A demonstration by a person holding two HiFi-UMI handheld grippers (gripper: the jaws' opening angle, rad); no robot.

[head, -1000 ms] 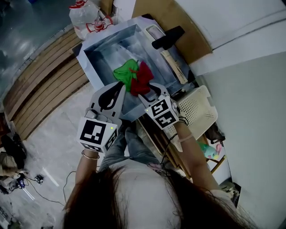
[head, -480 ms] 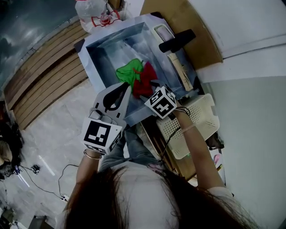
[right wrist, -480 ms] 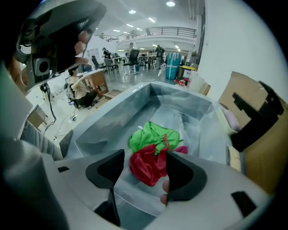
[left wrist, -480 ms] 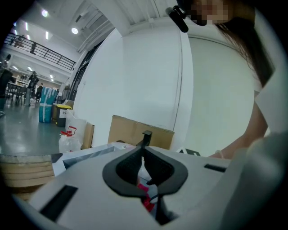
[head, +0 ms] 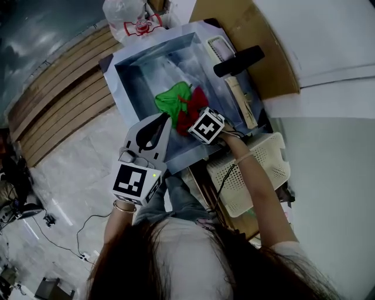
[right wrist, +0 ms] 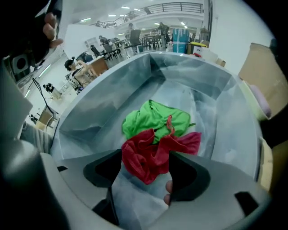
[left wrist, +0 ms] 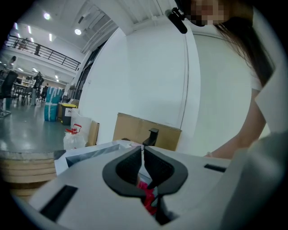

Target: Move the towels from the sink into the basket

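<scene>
A green towel (head: 171,99) and a red towel (head: 188,115) lie bunched together on the floor of the steel sink (head: 130,82). My right gripper (head: 197,119) points steeply down into the sink over the red towel. In the right gripper view its jaws have just been opening. That gripper (right wrist: 146,173) stands open with the red towel (right wrist: 150,152) between its fingers (right wrist: 191,173), and the green towel (right wrist: 155,117) lies just beyond. My left gripper (head: 164,117) hovers at the sink's near edge, shut on nothing (left wrist: 143,149). The white perforated basket (head: 263,170) sits to the right.
A black faucet handle (head: 237,60) sticks out at the sink's far right, in front of a cardboard sheet (head: 246,23). A white plastic bag (head: 132,16) stands behind the sink. Wooden slats (head: 53,108) lie on the floor at the left.
My right gripper has dropped into the sink and tipped nose-down over the red towel, its jaws spread wider. The left gripper has drifted slightly down by the sink's near edge.
</scene>
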